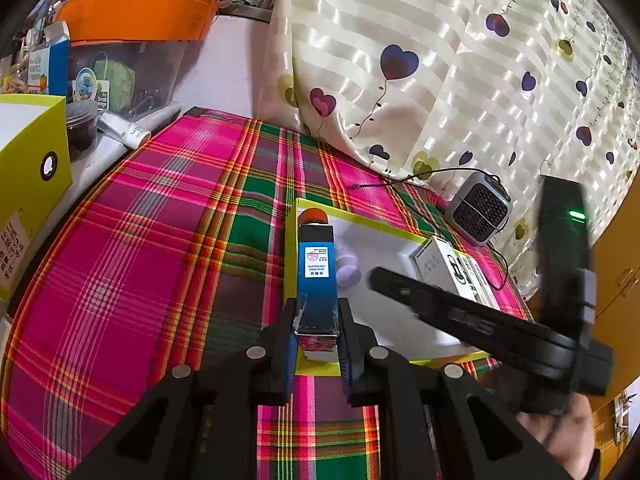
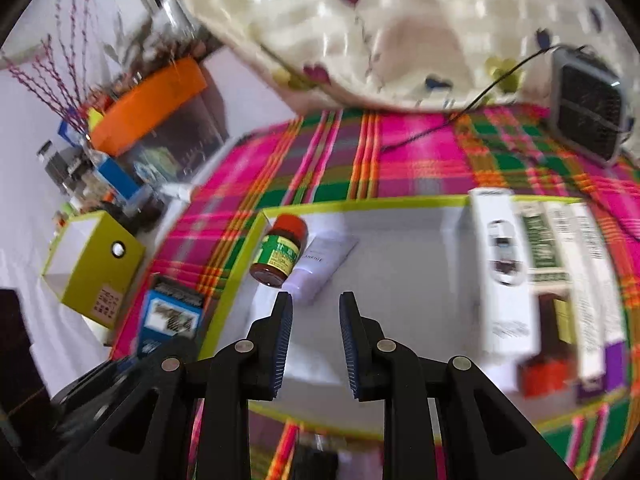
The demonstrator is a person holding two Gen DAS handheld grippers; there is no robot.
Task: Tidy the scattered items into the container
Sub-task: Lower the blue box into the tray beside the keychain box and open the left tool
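The left gripper (image 1: 318, 312) had its fingers (image 1: 289, 320) clenched on a blue box (image 1: 316, 276), which stretched forward from them over the near-left edge of the white tray with a yellow-green rim (image 1: 292, 240). The tray lay just ahead of both pairs of fingers on a tabletop covered in pink, green and orange plaid cloth (image 1: 160, 240). The right gripper (image 2: 315, 340) hung over the tray (image 2: 400, 248) with its fingers (image 2: 282, 336) spread and nothing between them. Just beyond its left finger lay a small brown bottle with an orange cap (image 2: 278, 254) on its side, touching a pale lilac tube (image 2: 320, 268); to the right of the fingers white and green cartons (image 2: 532, 264) lay side by side along the tray's far end. Past the tray, a small grey fan (image 1: 478, 208) with a black cable stood against a cream curtain printed with hearts (image 1: 440, 60). To the left of the fingers, off the cloth, stood a yellow-green box (image 1: 28, 168), an orange tub (image 1: 136, 12) on a clear bin, and assorted clutter. The right view was blurred.
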